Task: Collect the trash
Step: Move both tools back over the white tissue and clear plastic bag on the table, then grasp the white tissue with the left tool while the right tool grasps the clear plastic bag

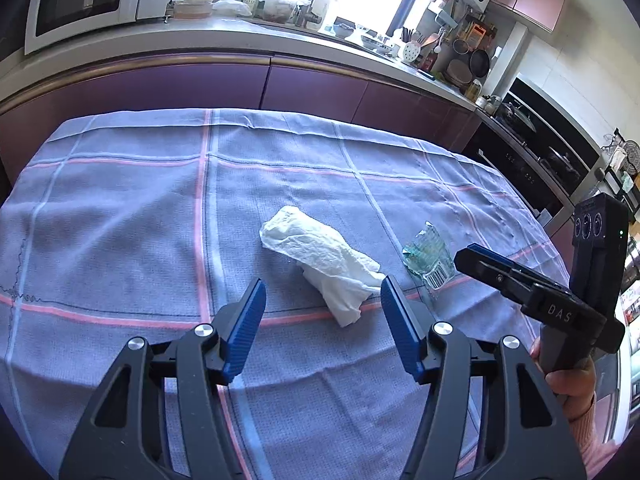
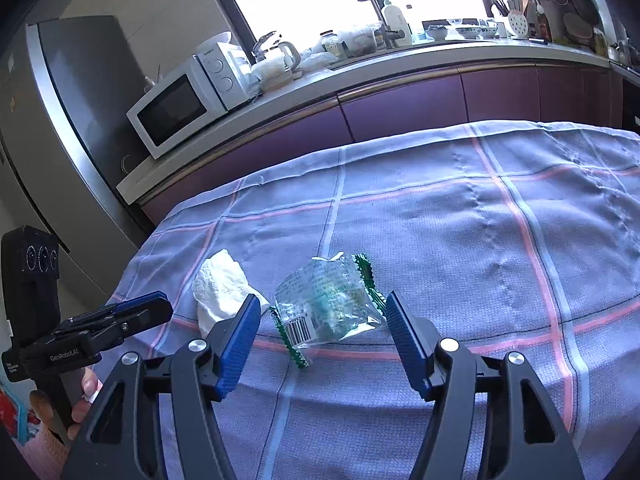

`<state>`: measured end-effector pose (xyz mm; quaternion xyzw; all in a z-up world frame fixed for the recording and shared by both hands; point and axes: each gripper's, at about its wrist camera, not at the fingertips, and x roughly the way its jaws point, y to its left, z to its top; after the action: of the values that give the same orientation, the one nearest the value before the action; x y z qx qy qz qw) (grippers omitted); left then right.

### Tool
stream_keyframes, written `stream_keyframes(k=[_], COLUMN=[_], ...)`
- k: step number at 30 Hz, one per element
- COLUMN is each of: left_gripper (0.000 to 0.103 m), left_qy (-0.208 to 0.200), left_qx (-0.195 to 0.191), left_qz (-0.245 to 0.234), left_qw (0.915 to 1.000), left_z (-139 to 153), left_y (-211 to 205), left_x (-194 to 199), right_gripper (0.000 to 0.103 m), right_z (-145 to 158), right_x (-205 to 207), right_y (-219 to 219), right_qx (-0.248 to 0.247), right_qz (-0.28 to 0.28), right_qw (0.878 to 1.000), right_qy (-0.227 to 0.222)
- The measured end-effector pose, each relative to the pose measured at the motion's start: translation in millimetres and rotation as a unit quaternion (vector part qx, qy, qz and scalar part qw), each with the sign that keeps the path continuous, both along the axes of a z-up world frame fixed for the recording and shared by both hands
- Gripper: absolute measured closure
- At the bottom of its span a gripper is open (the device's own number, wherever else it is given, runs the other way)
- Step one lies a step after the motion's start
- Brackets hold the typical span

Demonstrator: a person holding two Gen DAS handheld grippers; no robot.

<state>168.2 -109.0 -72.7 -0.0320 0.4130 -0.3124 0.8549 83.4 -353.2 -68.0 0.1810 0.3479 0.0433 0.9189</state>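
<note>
A crumpled white tissue [image 1: 324,264] lies on the blue checked tablecloth [image 1: 120,220], just ahead of my open left gripper [image 1: 323,292]. A clear plastic wrapper with green edges and a barcode [image 1: 428,258] lies to its right. In the right wrist view the wrapper [image 2: 326,300] lies between the tips of my open right gripper [image 2: 322,306], with the tissue [image 2: 220,288] to its left. The right gripper's fingers [image 1: 492,266] also show at the right of the left wrist view. The left gripper [image 2: 120,316] shows at the left of the right wrist view. Neither gripper holds anything.
The table [image 2: 480,240] stands before a kitchen counter [image 1: 280,36] with purple cabinet fronts, a white microwave [image 2: 188,104], a kettle, bottles and dishes. A grey fridge [image 2: 72,100] stands at the left, an oven [image 1: 540,160] at the right.
</note>
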Motion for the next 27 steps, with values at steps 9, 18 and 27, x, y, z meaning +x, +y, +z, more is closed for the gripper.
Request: stream_keyframes(k=[9, 18, 27], left_gripper=[0.048, 0.085, 0.091], left_qy=[0.062, 0.071, 0.031], left_qx=[0.004, -0.008, -0.003], left_qz=[0.019, 0.014, 0.013], left_qw=[0.9979, 0.9973, 0.9994], left_z=[-24, -28, -14], left_y=[-18, -20, -2], left_x=[38, 40, 16], right_gripper=[0.041, 0.075, 0.099], right_z=[-8, -11, -8], right_x=[9, 12, 9], right_y=[3, 5, 13], right_qx=[0.005, 0.008, 0.007], right_qz=[0.018, 0.031, 0.047], right_qw=[1.000, 0.999, 0.999], right_qy=[0.017, 0.030, 0.020])
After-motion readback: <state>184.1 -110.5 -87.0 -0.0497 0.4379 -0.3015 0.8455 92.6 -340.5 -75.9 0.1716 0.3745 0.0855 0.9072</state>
